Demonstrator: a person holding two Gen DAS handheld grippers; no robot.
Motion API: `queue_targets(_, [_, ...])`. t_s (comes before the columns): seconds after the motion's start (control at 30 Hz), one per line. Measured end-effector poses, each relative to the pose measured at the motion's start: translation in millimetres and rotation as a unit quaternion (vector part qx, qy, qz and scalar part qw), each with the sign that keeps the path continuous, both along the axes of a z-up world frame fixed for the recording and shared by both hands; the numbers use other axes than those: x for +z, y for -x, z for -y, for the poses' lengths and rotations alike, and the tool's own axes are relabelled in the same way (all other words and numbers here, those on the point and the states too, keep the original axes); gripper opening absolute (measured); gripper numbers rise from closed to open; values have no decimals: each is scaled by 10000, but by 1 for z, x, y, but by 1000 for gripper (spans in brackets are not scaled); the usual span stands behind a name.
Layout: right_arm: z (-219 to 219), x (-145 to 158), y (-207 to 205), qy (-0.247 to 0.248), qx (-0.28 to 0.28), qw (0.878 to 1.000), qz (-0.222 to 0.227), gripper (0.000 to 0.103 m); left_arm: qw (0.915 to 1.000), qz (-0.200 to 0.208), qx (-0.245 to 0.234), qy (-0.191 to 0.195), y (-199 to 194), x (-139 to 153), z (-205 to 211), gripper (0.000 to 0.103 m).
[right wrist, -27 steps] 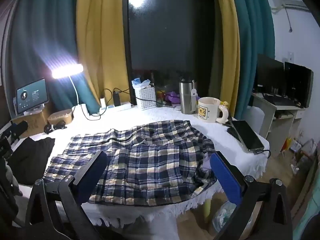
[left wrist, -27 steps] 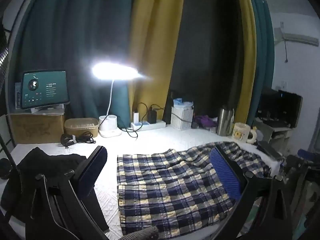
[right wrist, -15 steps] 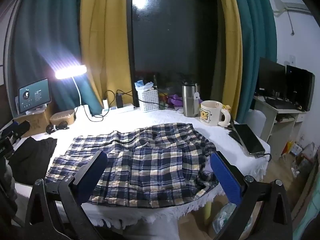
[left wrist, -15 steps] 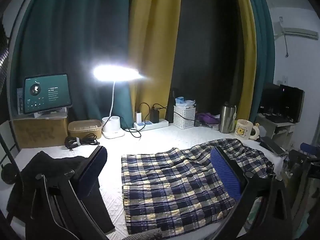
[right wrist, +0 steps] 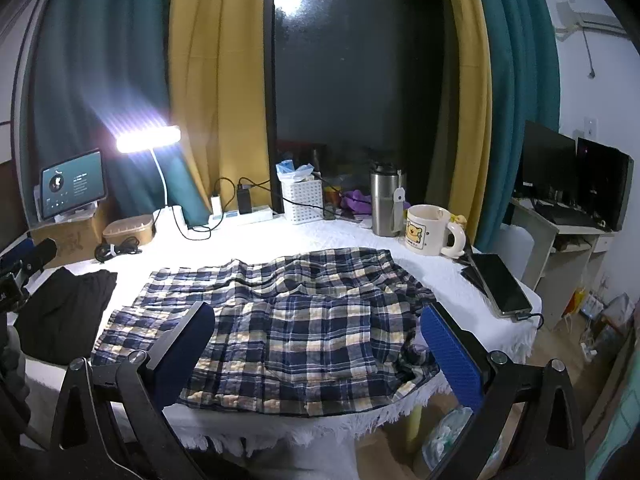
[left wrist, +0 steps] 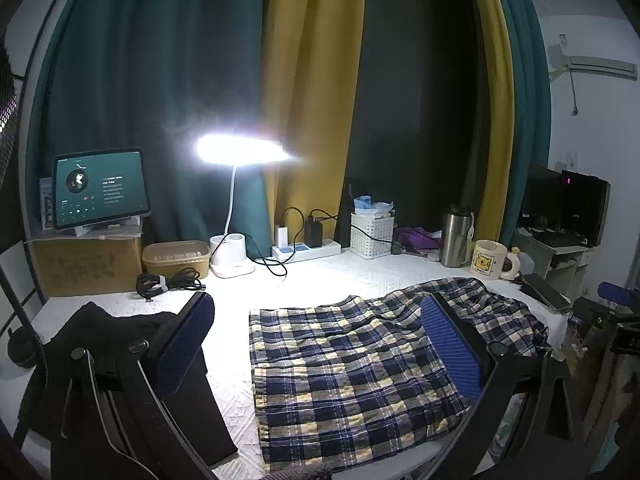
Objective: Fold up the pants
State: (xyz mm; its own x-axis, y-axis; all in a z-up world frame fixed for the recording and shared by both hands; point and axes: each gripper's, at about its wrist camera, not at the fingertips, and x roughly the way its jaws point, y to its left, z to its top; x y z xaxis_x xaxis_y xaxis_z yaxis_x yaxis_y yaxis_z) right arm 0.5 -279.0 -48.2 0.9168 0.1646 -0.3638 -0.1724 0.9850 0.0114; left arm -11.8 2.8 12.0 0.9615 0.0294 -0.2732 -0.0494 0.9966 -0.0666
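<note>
Since the earlier frames both views have drawn back slightly from the plaid pants (right wrist: 288, 320), at twelve o'clock of the left gripper (left wrist: 320, 344) and right gripper (right wrist: 316, 344), jaws spread wide, empty.

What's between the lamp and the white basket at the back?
A white power strip with chargers plugged in lies between the lamp and the basket, seen in both views.

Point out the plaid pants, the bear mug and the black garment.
plaid pants (right wrist: 304, 320): right wrist view, middle of the fabric.
bear mug (right wrist: 426, 230): right wrist view, its printed side.
black garment (right wrist: 64, 312): right wrist view, its centre.
</note>
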Motion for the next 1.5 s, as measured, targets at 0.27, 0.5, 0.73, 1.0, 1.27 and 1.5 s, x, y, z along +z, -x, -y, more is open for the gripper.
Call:
queue_targets(0.27, [-1,0,0,15,4,10000,8,103,10000,-62,-5,49,0,-4,-4,102])
queue_targets(0.5, [-1,1,0,11,6,10000,3,103,10000,-75,-2,10,1,-5,-2,102])
queue_targets(0.73, [-1,1,0,12,7,10000,9,103,9999,-111,-21,-7,1,-5,-1,102])
queue_targets(1.0, [-1,2,0,11,4,10000,7,103,9999,-120,-39,-10,1,-4,1,102])
queue_targets(1.27, [-1,2,0,7,16,10000,-2,103,9999,-120,-46,-35,3,-5,4,102])
queue_targets(1.5, [-2,2,0,8,8,10000,2,103,9999,-121,-54,-34,3,-5,6,102])
